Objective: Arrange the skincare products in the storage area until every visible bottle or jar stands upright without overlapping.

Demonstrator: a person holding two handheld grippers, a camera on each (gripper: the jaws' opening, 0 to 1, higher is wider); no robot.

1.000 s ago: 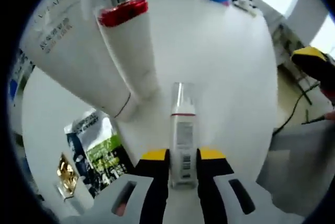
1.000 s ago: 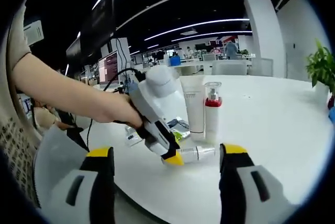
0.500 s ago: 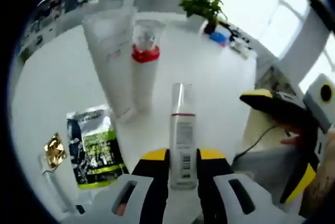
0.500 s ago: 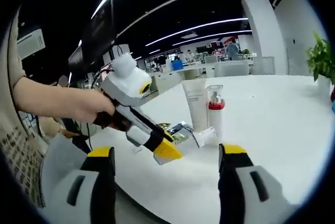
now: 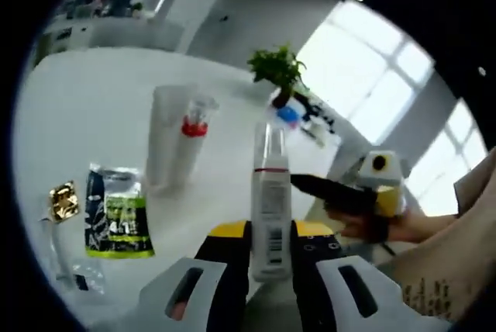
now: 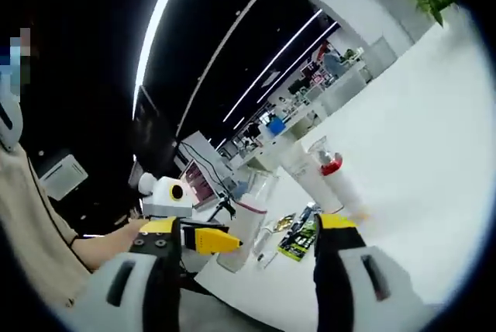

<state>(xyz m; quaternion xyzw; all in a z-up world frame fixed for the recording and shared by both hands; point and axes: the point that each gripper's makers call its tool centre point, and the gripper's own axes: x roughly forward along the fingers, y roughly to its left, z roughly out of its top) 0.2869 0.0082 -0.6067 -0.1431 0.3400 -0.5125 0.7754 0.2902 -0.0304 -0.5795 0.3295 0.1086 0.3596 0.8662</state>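
Between the left gripper's [image 5: 271,245] jaws a slim bottle [image 5: 269,192] sits clamped, its long axis running straight out along them, clear cap leading, lifted off the white surface [image 5: 93,99]. Ahead stand a matte tube [image 5: 161,134] and red-collared pump bottle [image 5: 188,146], touching. Right gripper [image 6: 252,243] hangs wide, empty, farther off.

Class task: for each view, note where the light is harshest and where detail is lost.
Left gripper view: the windows blow out to white; the held bottle stays sharp, the tube behind is soft. Right gripper view: the table is washed out by glare, ceiling strips streak, and everything bends and tilts strongly.
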